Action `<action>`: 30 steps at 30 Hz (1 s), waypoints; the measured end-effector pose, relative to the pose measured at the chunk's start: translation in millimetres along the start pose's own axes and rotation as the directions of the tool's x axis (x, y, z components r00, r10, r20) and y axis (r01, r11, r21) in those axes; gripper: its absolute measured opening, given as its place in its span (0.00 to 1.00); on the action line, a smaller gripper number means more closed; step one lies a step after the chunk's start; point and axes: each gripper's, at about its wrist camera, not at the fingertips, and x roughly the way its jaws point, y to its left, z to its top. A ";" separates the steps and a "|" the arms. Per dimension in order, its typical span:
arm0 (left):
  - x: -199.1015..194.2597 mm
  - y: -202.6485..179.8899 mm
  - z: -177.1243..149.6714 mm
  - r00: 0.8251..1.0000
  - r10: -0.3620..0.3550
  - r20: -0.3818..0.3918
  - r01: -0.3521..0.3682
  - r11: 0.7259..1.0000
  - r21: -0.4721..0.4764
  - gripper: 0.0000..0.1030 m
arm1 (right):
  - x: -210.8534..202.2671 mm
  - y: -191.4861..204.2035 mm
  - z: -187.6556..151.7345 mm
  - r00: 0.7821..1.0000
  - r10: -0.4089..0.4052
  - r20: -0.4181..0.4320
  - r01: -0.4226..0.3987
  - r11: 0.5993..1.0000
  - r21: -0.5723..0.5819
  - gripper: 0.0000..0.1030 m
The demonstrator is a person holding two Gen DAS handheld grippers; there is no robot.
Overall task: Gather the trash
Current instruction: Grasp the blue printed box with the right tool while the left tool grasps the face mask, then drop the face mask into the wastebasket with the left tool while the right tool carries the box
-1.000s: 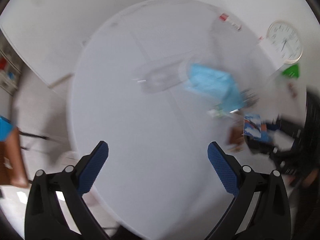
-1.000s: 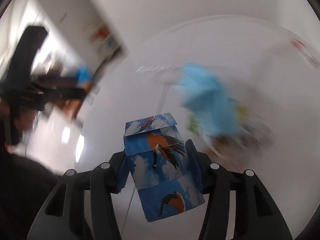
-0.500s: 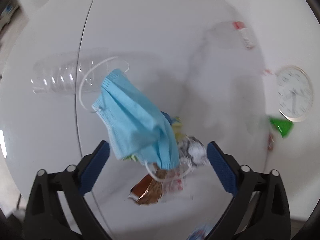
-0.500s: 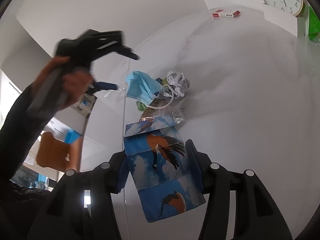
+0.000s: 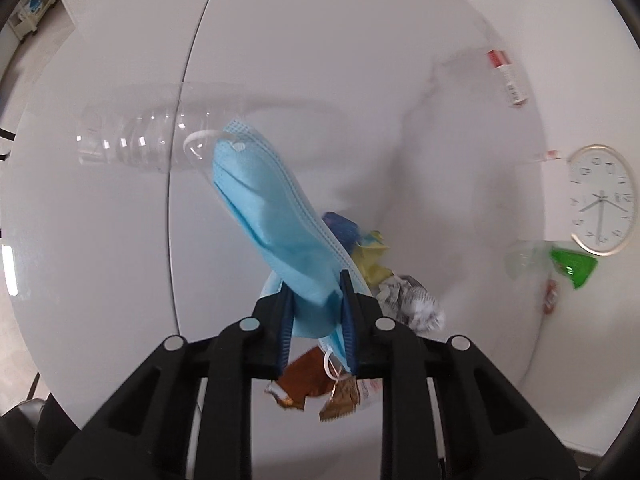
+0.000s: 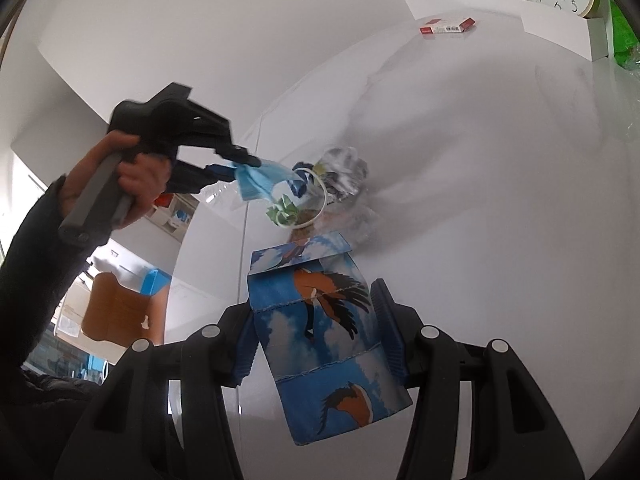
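Pinched face mask extends straight beyond the jaws.

1. Two tongs: the left tongs and the right tongs.
2. One blue face mask, between the left tongs' fingers.
3. One blue carton with bird prints, between the right tongs' fingers.
4. One clear plastic bottle, ahead and left of the left tongs.
5. One crumpled paper ball, just right of the left tongs.
6. One yellow wrapper and two brown wrappers near the left tongs.
7. One red-and-white box, far ahead of the right tongs.
8. One round clock.
9. One white desk.
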 end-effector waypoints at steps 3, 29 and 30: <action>-23.8 11.4 -5.3 0.998 -0.063 0.014 0.063 0.998 0.009 0.20 | -4.7 5.9 -2.0 1.000 0.001 0.024 -0.001 1.000 0.006 0.51; -190.2 323.1 -106.0 0.957 0.091 0.275 -0.144 0.973 0.178 0.20 | 75.0 283.7 8.2 0.980 0.199 -0.006 -0.194 0.947 -0.257 0.51; -186.1 334.8 -104.6 0.957 0.104 0.271 -0.157 0.971 0.182 0.20 | 80.8 296.7 7.0 0.977 0.212 -0.014 -0.208 0.943 -0.262 0.51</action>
